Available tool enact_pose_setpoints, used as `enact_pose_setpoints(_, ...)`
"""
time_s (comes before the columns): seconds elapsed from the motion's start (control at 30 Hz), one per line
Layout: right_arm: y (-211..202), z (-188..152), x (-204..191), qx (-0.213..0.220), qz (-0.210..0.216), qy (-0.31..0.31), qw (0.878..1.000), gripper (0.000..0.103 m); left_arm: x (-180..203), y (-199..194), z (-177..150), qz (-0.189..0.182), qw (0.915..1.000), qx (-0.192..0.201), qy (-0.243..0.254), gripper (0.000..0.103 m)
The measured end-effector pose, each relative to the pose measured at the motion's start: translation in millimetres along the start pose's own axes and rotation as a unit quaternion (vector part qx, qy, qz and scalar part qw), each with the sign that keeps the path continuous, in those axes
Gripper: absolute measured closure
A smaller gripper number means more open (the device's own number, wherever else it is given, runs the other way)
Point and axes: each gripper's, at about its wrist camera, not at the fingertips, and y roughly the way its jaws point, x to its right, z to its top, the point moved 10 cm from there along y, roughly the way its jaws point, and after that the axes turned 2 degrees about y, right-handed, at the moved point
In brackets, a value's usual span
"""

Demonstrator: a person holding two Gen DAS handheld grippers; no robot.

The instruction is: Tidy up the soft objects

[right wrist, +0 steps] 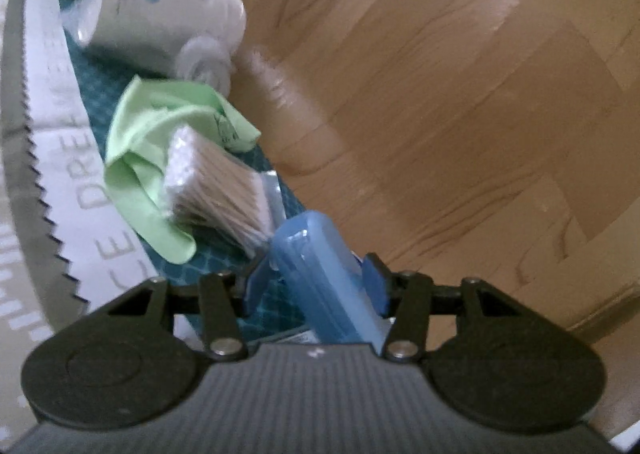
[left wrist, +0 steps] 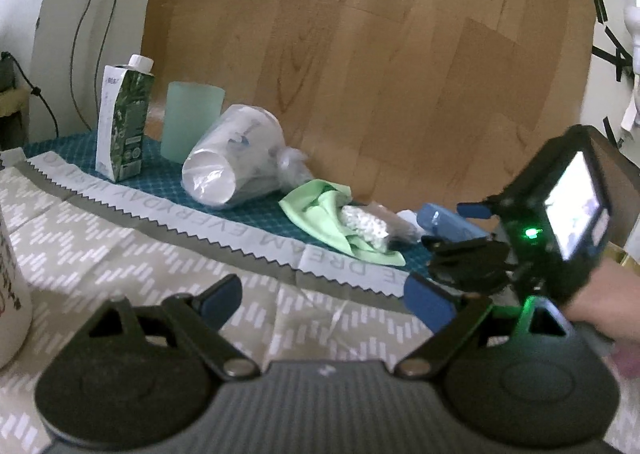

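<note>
Wooden flooring fills the background beyond the far edge of the table [left wrist: 120,254], which is covered by a grey patterned cloth with a teal gridded mat along that far edge.

Your right gripper [right wrist: 316,286] has its jaws partly apart on either side of a translucent blue plastic case [right wrist: 320,278]; the pads sit right beside its walls, but the blur hides whether they are pressing, so you cannot yet count it as held. Your left gripper [left wrist: 320,294] hangs over the bare patterned cloth with its jaws spread wide and nothing between them.

Just beyond the blue case lies a clear packet of cotton swabs [right wrist: 216,181], resting on a crumpled green cloth [right wrist: 136,141]. Further along the far edge a bagged stack of paper cups [left wrist: 232,157] lies on its side, then a pale green tumbler [left wrist: 192,121] and a green-and-white drink carton [left wrist: 124,117] stand upright toward the far left corner. What the tumbler holds is not visible. A white bottle [left wrist: 12,294] stands at the left edge.

By my reading, you are near the start: the green cloth, the plainest soft thing here, is unfolded and pinned under the swabs, and everything sits loose in a row with no sorting visible. You will probably need to clear the hard items off it first.
</note>
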Motion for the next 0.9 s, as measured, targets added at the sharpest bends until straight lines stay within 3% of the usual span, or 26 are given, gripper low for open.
enact_pose_setpoints(0.2,9.8,-0.7,3.8,-0.001,-0.018,-0.020,1.000,0.058,-4.0,0.3,0.7,-0.002,1.0000,-0.002,-0.009,0.011)
enact_pose_setpoints(0.3,-7.1,6.1,16.7,0.032,-0.037,-0.001,0.999,0.063,-6.9,0.6,0.9,-0.001,0.9998,-0.003,-0.017,0.011)
enact_pose_setpoints(0.47,-76.2,12.7,36.2,0.094,-0.035,0.083,0.991,0.065,-10.9,-0.6,2.0,0.000,0.9996,-0.002,-0.028,0.010)
enact_pose_setpoints(0.63,-160.3,-5.2,38.6,0.150,0.017,0.178,0.972,0.065,-15.6,-1.6,2.4,-0.002,0.9991,-0.002,-0.043,0.009)
enact_pose_setpoints(0.77,-212.8,-41.7,28.6,0.159,0.037,0.227,0.960,0.065,-13.5,-3.4,2.7,-0.001,0.9994,0.001,-0.035,0.008)
enact_pose_setpoints(0.9,-240.2,-72.3,17.1,0.148,0.023,0.221,0.964,0.065,-8.6,-5.9,3.0,0.000,0.9997,0.007,-0.021,0.007)
